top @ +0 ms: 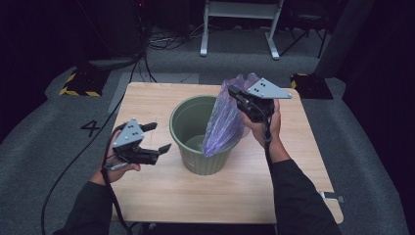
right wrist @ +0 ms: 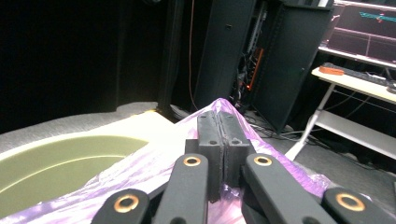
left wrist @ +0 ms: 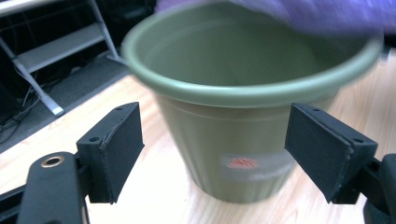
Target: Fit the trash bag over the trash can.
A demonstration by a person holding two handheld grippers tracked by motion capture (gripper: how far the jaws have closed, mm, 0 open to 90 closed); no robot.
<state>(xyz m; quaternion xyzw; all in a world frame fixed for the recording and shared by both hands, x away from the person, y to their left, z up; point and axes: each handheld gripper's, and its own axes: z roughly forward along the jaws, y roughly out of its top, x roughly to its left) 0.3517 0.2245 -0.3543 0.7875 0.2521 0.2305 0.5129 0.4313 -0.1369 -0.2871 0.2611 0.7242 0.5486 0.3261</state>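
Tabletop first: the pale wooden square table [top: 161, 191] carries a round olive-green plastic bin [top: 195, 147] near its centre, standing upright. I see a small whitish label with a red mark low on the bin's wall in my left gripper view.

Next down in size is the thin translucent purple plastic bag [top: 222, 122], draped over the bin's right rim with its lower end hanging inside and its top bunched above the rim. I judge it very light, limp and slippery; it will crumple and slide rather than hold shape, so the gathered upper edge is the place to pinch it. The bin looks stiff and light, likely to shift if the bag drags on it.

My right gripper [top: 238, 97] has its jaws clamped together on that bunched top, film spilling out either side of the pads in the right gripper view.

My left gripper [top: 156, 138] hangs spread wide and empty, just left of the bin, jaws facing its wall without touching.
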